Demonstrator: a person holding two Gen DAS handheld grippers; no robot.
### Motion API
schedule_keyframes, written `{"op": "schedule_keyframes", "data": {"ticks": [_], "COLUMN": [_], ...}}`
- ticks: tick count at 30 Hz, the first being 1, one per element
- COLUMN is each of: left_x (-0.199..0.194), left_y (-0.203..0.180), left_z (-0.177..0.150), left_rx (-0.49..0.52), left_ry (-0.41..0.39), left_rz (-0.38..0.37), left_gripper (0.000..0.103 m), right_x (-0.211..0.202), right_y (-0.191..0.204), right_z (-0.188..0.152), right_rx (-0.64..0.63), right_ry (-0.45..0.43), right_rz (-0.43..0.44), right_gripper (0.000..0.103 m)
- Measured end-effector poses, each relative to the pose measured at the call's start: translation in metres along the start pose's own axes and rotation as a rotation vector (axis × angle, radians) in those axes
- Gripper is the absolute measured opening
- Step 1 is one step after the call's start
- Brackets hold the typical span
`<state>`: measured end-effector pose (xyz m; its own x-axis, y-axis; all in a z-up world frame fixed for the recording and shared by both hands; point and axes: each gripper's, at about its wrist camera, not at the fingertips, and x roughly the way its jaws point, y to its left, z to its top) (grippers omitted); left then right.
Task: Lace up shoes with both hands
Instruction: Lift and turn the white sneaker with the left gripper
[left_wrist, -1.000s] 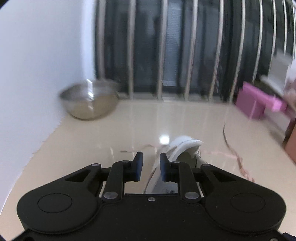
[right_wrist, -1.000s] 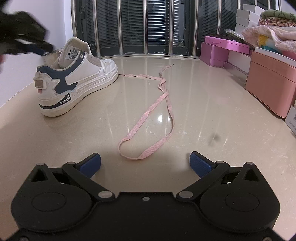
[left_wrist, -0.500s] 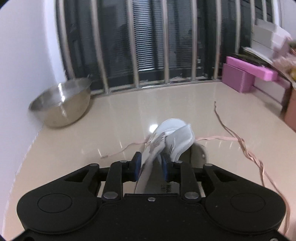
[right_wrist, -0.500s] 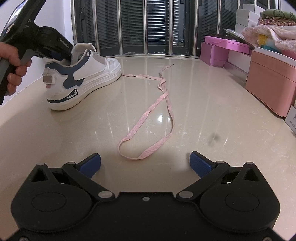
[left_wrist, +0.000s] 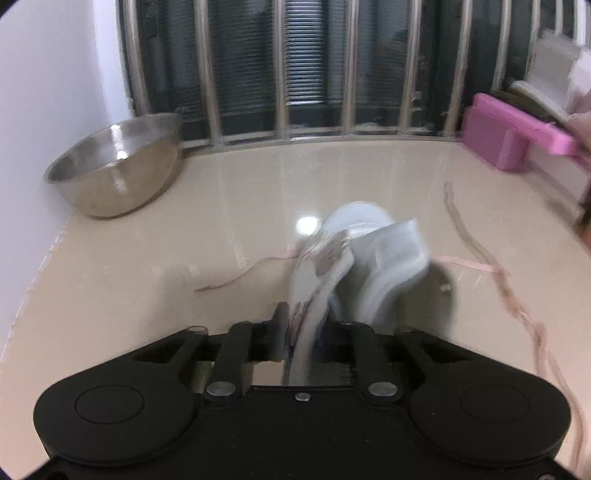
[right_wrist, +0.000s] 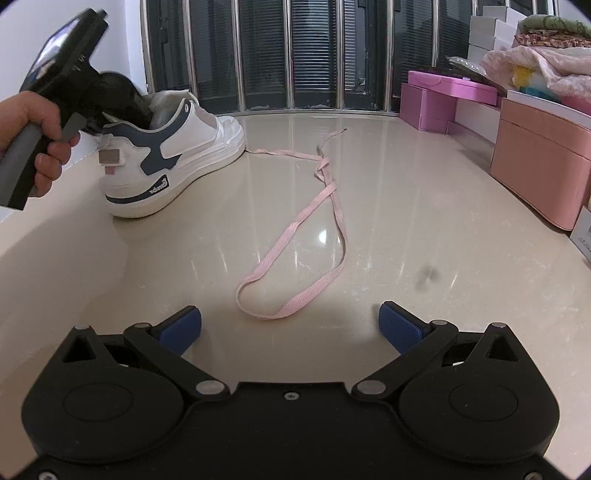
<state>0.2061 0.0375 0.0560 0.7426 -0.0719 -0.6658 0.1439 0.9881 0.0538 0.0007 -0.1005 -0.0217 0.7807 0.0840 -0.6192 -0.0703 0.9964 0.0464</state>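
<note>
The left claw (left_wrist: 301, 325) is seen clamped on the rear collar of the white-and-navy sneaker (right_wrist: 173, 155), with the collar edge pinched between its fingers. The right claw (right_wrist: 290, 326) is held spread wide and grips nothing, low over the beige floor (right_wrist: 406, 221). The sneaker is placed at the left, near the wall, its heel toward the right-hand camera. The pink shoelace (right_wrist: 295, 236) is laid loose on the floor, trailing from beside the sneaker's toe to a loop just ahead of the right claw. A steel bowl (left_wrist: 114, 170) is noted by the barred window.
</note>
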Motion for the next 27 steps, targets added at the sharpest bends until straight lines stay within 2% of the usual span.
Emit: {"op": "schedule_keyframes", "data": {"ticks": [4, 10, 13, 15, 17, 19, 21, 22, 23, 24, 26, 27], "left_x": [-0.024, -0.117, -0.158, -0.174, -0.190, -0.196, -0.196, -0.196, -0.195, -0.194, -0.194, -0.194], "left_y": [-0.002, 0.027, 0.024, 0.021, 0.017, 0.016, 0.016, 0.017, 0.017, 0.016, 0.015, 0.016], "left_z": [-0.026, -0.117, -0.153, -0.166, -0.179, -0.183, -0.185, -0.185, -0.185, -0.184, -0.183, -0.182], "left_rx": [0.035, -0.041, -0.057, -0.052, -0.047, -0.037, -0.033, -0.032, -0.033, -0.026, -0.009, -0.023], "left_ry": [-0.049, -0.109, -0.113, -0.120, -0.127, -0.127, -0.128, -0.129, -0.127, -0.126, -0.121, -0.109], "left_rz": [-0.018, -0.143, -0.158, -0.165, -0.172, -0.175, -0.183, -0.188, -0.193, -0.194, -0.188, -0.183], "left_gripper": [0.013, 0.014, 0.014, 0.014, 0.014, 0.015, 0.015, 0.015, 0.015, 0.016, 0.018, 0.022], "right_x": [0.000, -0.001, 0.001, 0.000, -0.002, -0.021, -0.057, -0.070, -0.080, -0.084, -0.077, -0.070], "right_y": [-0.001, -0.002, 0.004, 0.006, 0.005, -0.005, -0.017, -0.016, -0.009, 0.002, 0.025, 0.037], "right_z": [0.000, -0.001, -0.001, -0.001, -0.001, 0.010, 0.030, 0.040, 0.052, 0.063, 0.077, 0.082], "right_rx": [0.006, 0.009, -0.022, -0.041, -0.074, -0.021, 0.128, 0.133, 0.108, 0.071, 0.017, -0.015], "right_ry": [-0.002, -0.005, 0.007, 0.009, 0.008, 0.044, -0.043, -0.085, -0.110, -0.111, -0.054, -0.010], "right_rz": [0.005, 0.013, -0.004, 0.016, 0.084, 0.240, 0.424, 0.478, 0.486, 0.467, 0.478, 0.496], "right_gripper": [0.103, 0.103, 0.103, 0.103, 0.099, 0.087, 0.091, 0.097, 0.102, 0.103, 0.102, 0.102]}}
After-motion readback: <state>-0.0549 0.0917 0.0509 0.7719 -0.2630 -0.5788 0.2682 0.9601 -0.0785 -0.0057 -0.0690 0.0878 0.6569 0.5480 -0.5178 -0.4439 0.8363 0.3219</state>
